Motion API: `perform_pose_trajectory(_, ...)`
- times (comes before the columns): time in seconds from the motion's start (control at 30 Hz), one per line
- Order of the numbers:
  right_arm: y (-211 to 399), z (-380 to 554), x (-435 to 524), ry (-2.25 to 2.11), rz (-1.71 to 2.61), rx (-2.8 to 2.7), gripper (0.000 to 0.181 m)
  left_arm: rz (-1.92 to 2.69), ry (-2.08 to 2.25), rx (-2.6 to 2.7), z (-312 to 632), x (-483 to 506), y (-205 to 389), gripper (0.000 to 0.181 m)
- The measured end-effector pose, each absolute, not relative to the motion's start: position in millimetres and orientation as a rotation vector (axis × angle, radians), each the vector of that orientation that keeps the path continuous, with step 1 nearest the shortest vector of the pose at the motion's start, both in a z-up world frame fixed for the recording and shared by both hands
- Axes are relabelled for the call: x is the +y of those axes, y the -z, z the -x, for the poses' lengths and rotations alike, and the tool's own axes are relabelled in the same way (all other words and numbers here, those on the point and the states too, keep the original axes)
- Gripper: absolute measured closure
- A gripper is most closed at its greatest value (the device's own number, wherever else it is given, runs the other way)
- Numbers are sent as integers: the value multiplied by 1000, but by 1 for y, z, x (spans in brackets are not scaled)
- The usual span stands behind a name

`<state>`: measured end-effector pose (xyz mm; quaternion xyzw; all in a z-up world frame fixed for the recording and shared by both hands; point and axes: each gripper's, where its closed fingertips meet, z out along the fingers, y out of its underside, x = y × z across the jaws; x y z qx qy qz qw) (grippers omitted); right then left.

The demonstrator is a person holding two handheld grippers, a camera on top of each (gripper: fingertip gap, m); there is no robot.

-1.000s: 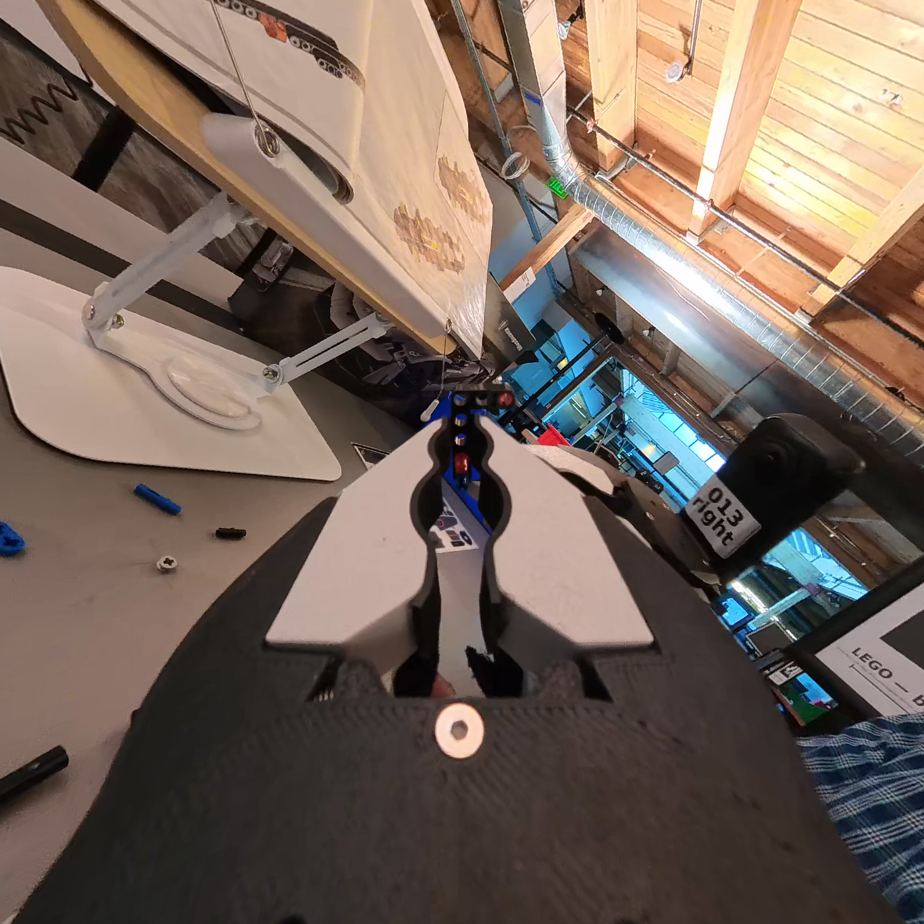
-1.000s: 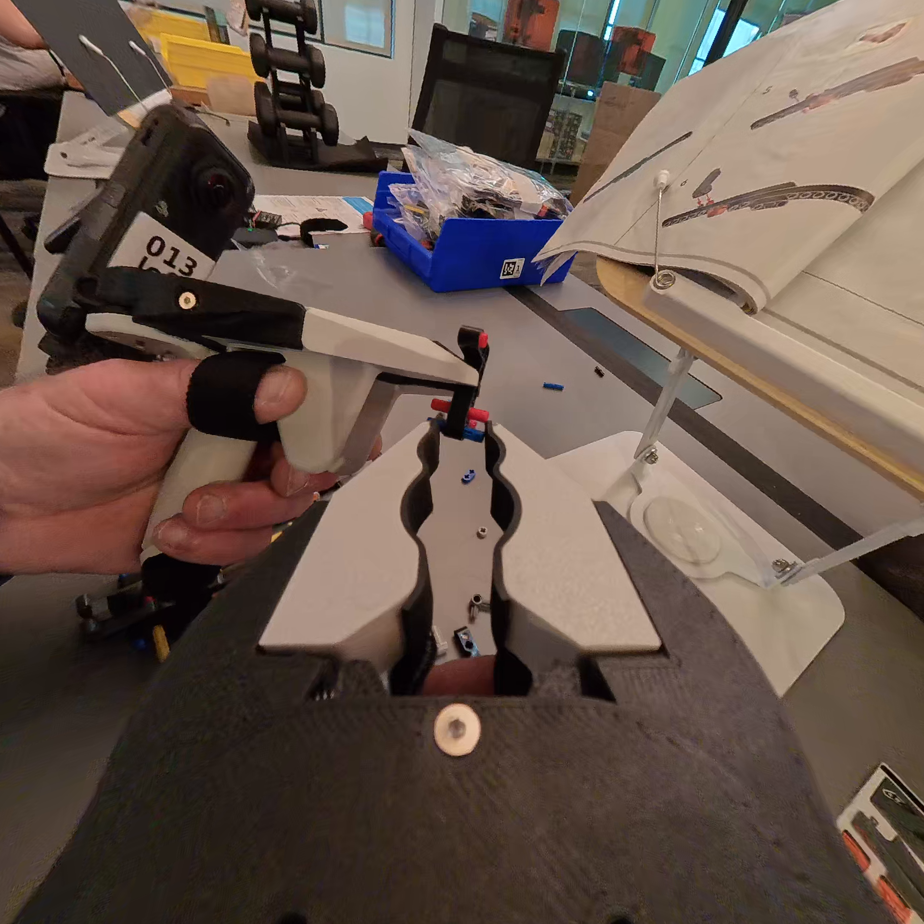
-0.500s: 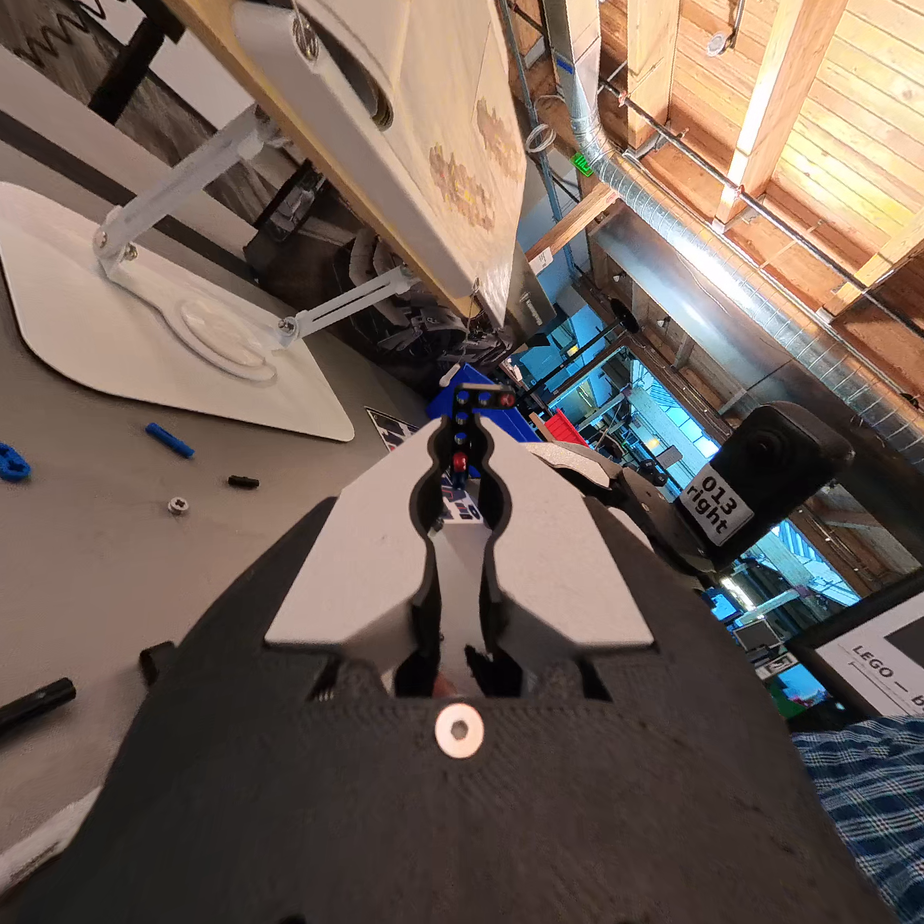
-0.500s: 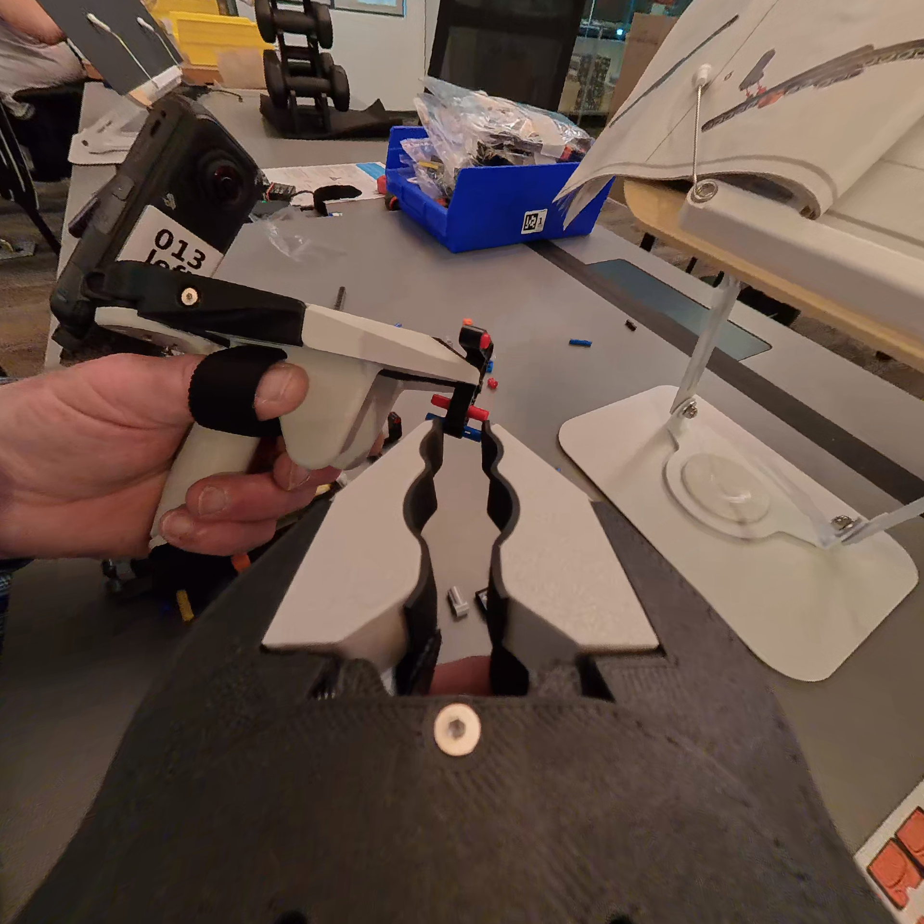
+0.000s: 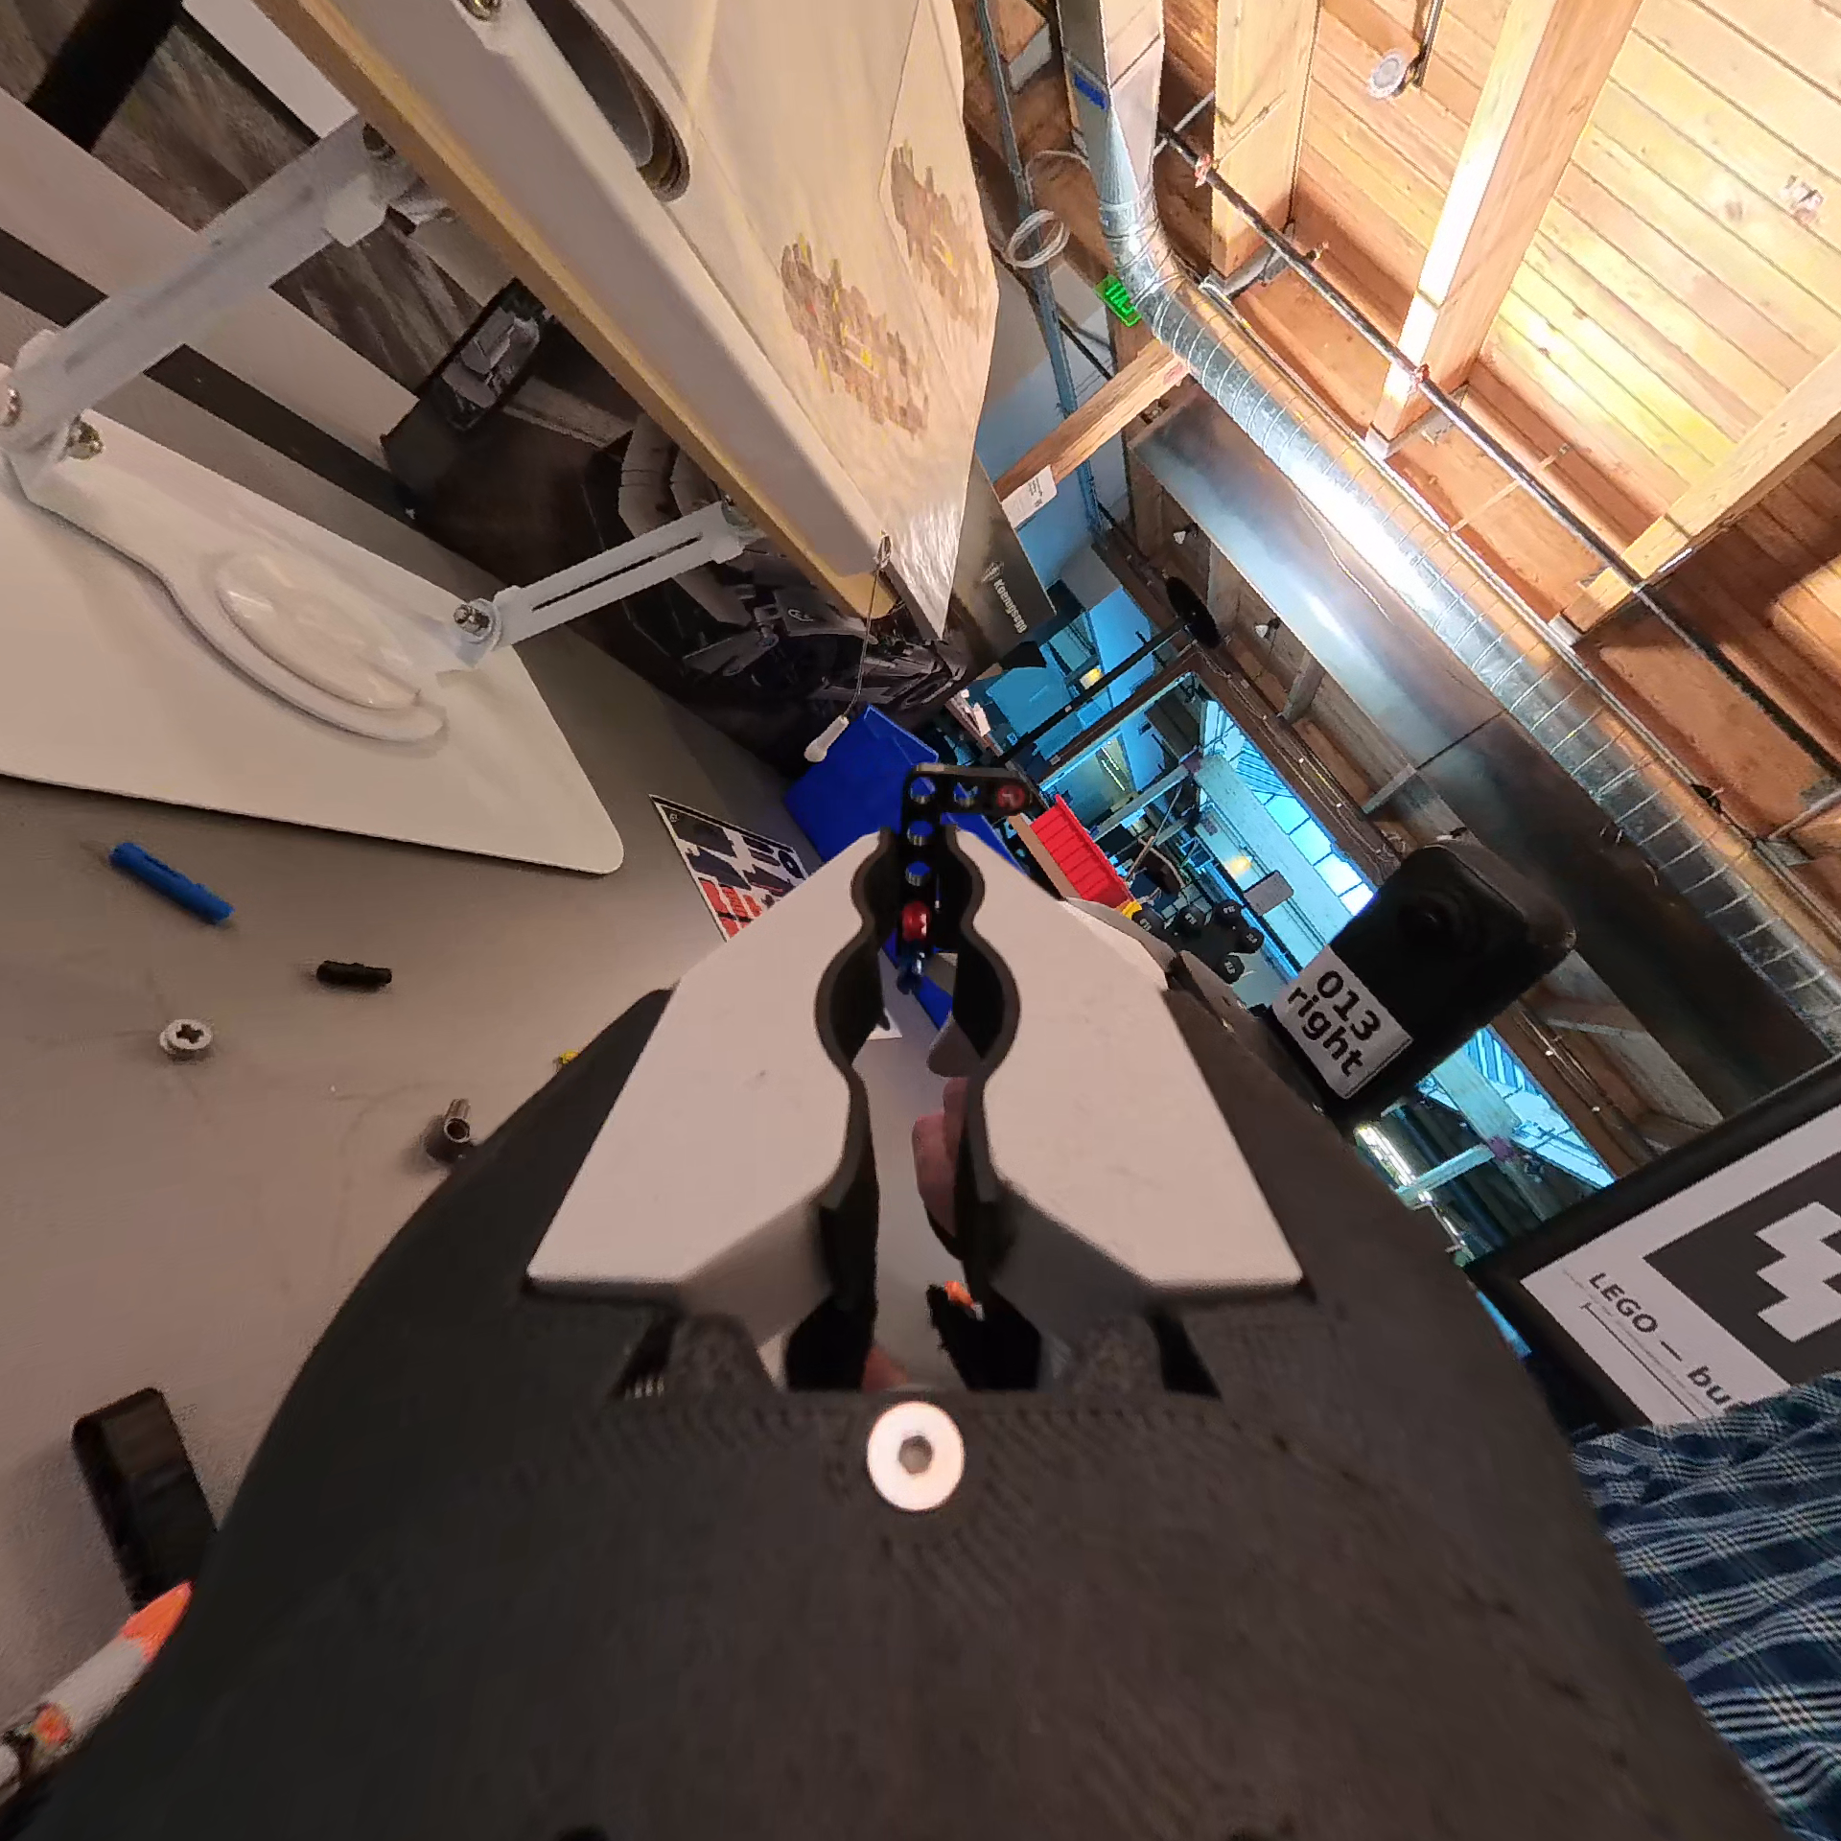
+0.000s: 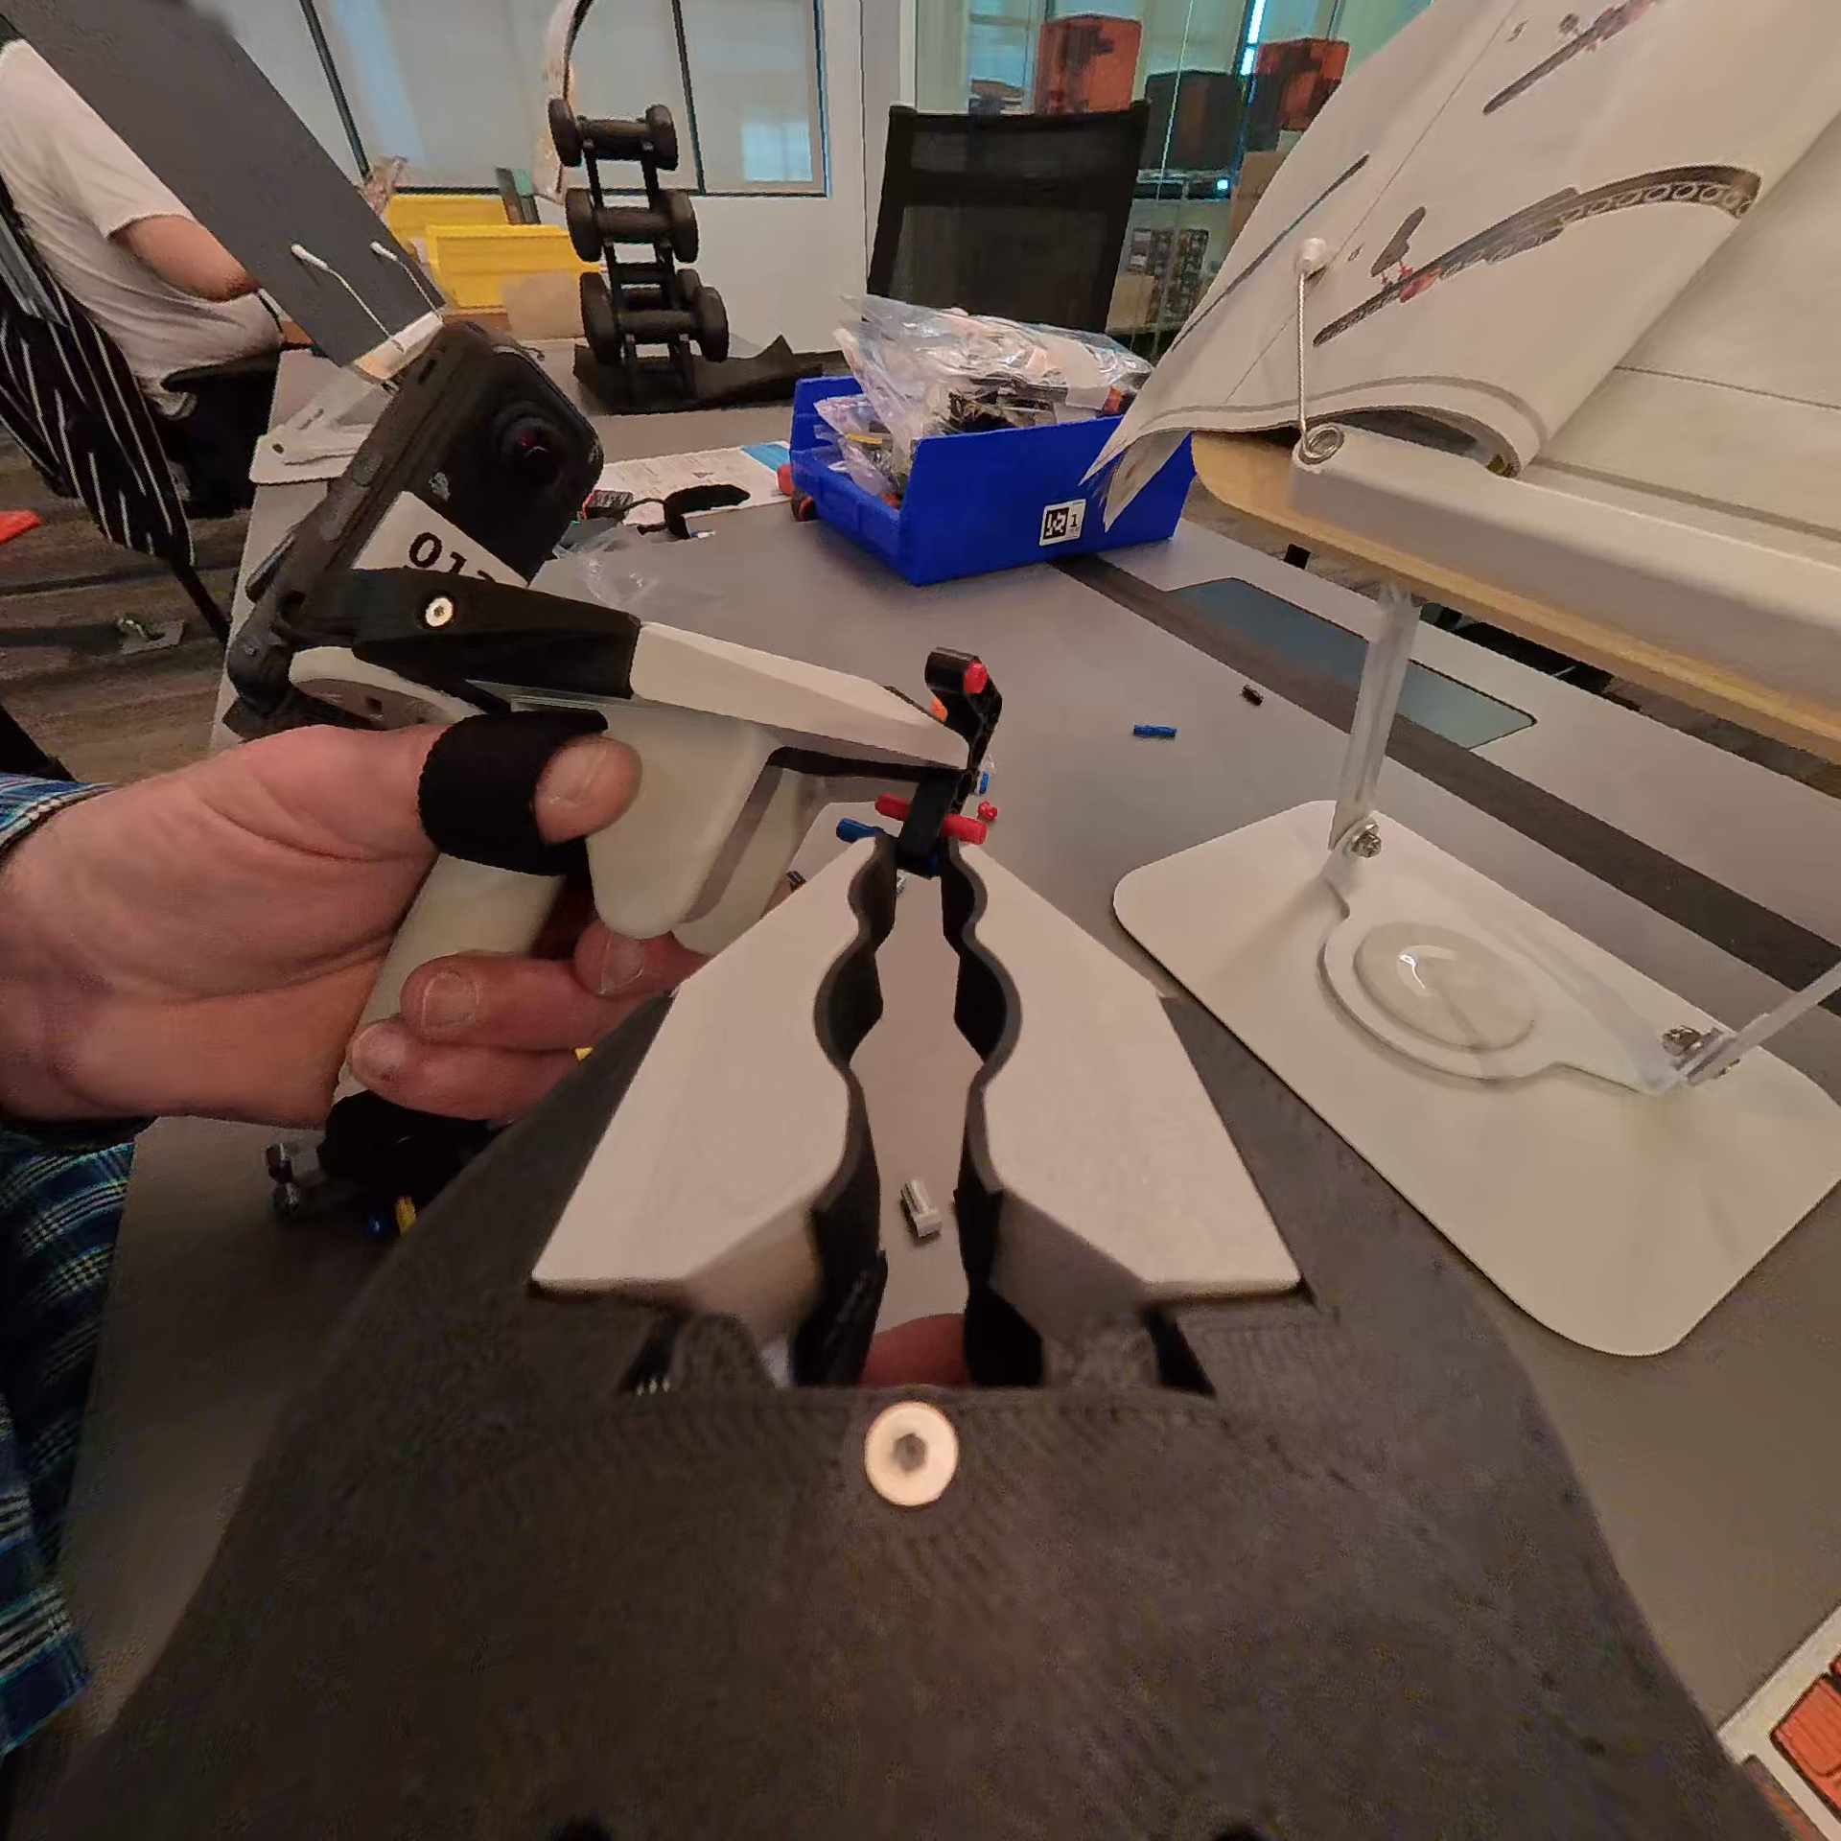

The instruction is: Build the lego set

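Note:
A black L-shaped beam point(image 5: 986, 794) with blue and red pins stands upright between my left gripper's point(image 5: 919, 847) tips, which are shut on it. In the right wrist view a hand holds the left gripper point(image 6: 958, 749) level above the grey table, with the beam point(image 6: 948, 687) at its tip. My right gripper point(image 6: 912, 857) reaches up from below. Its jaws are nearly closed on the beam's lower end, where a blue pin sits. The right gripper's camera body point(image 5: 1435, 946) shows to the right in the left wrist view.
A white book stand point(image 6: 1494, 1146) holds the open manual point(image 6: 1594, 199) on the right. A blue bin point(image 6: 976, 498) of bagged parts stands behind. Loose on the table are a blue pin point(image 5: 169, 882), a black pin point(image 5: 354, 974), a grey bush point(image 5: 186, 1038) and a sticker sheet point(image 5: 737, 877). A partial build point(image 6: 369, 1176) lies under the hand. Both grippers' tips are close together, under 4 cm apart.
My right gripper's jaws have narrowed onto the lower end of the beam. My left gripper has tilted a little while keeping its hold on the beam.

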<state>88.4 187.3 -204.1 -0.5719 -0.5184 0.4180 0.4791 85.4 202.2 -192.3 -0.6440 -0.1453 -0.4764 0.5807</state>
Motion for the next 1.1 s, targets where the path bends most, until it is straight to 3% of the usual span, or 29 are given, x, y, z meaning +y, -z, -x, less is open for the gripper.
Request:
perform_pose_trajectory(0.2,201,-90,188,-1080,1404,-1242,174,1488,1136,-350,-86,204,189,175)
perform_pose_trajectory(0.5,183,-88,180,-1595,1489,-1049,162,1358,1206,-304,-89,204,162,176)
perform_pose_trajectory(0.7,165,-89,176,-1918,1418,-901,179,1261,1264,-285,-92,200,147,175)
perform_pose_trajectory(0.87,161,-94,176,-1916,1404,-980,180,1267,1286,-207,-97,196,141,175)
perform_pose_trajectory(1.0,152,-102,175,-1896,1381,-1110,181,1332,1323,-67,-111,188,141,163)
perform_pose_trajectory(1.1,150,-103,172,-1887,1371,-1195,181,1335,1302,-10,-114,186,137,175)
